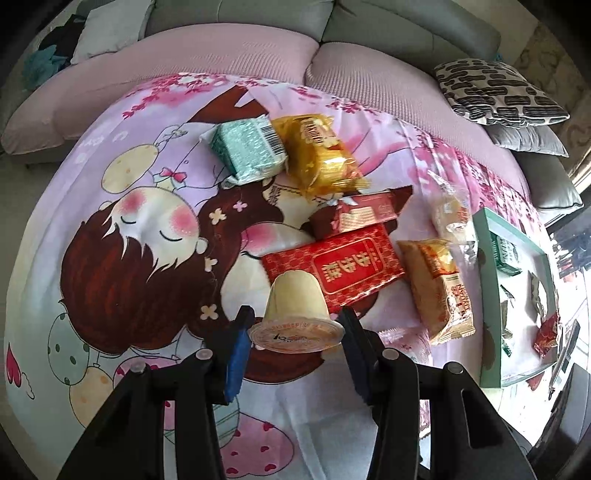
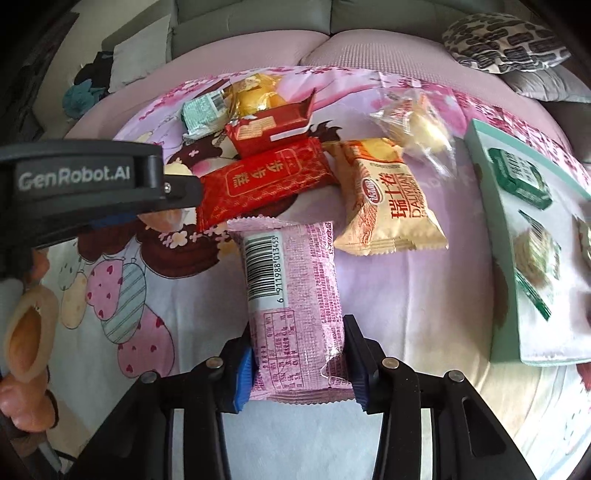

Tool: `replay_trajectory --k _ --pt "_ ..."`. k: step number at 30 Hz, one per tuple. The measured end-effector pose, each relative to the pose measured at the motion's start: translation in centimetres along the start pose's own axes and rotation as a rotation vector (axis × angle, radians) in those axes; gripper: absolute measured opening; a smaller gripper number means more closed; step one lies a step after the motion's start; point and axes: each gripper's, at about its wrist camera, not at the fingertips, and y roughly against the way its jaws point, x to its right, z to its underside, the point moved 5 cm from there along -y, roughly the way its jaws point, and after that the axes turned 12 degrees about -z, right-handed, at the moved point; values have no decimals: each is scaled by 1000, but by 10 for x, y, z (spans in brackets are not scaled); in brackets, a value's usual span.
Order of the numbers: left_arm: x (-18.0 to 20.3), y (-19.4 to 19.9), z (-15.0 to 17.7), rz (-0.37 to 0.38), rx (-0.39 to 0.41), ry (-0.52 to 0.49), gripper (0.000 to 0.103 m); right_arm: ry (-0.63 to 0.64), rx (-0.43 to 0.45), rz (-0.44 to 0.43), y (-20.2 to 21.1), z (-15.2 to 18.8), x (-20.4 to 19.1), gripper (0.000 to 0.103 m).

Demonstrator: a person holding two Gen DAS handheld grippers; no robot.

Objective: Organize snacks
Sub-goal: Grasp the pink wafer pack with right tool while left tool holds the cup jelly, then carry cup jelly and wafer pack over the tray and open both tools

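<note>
The left gripper (image 1: 295,328) is clamped on a pale pudding cup (image 1: 295,314) with its foil lid facing the camera, and the right gripper (image 2: 299,363) has its jaws pressed against the sides of a pink snack packet (image 2: 293,306), barcode up. Beyond them the loose snacks lie clustered toward the far middle of a cartoon-printed bedsheet (image 1: 122,229) — a red packet (image 1: 334,264), a smaller dark red one (image 1: 356,216), a gold-wrapped cake (image 1: 321,155), a mint-green packet (image 1: 245,147), a beige packet (image 2: 388,199) and a clear-wrapped pastry (image 2: 417,122). At the sheet's right edge sits a mint-green tray (image 2: 495,206) already holding a few packets. The sheet covers a pink cushioned seat (image 1: 184,62) backed by a grey sofa (image 1: 406,22) — a black-and-white patterned pillow (image 1: 495,90) lies at its far right corner.
</note>
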Motion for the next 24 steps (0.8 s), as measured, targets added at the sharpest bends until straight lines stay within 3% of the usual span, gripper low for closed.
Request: replay_trajectory --k 9,24 --pt "20 22 -7 4 68 -29 49 -53 95 -9 43 0 28 44" --pt "109 31 -8 55 107 -175 49 -287 247 67 99 -20 124 44"
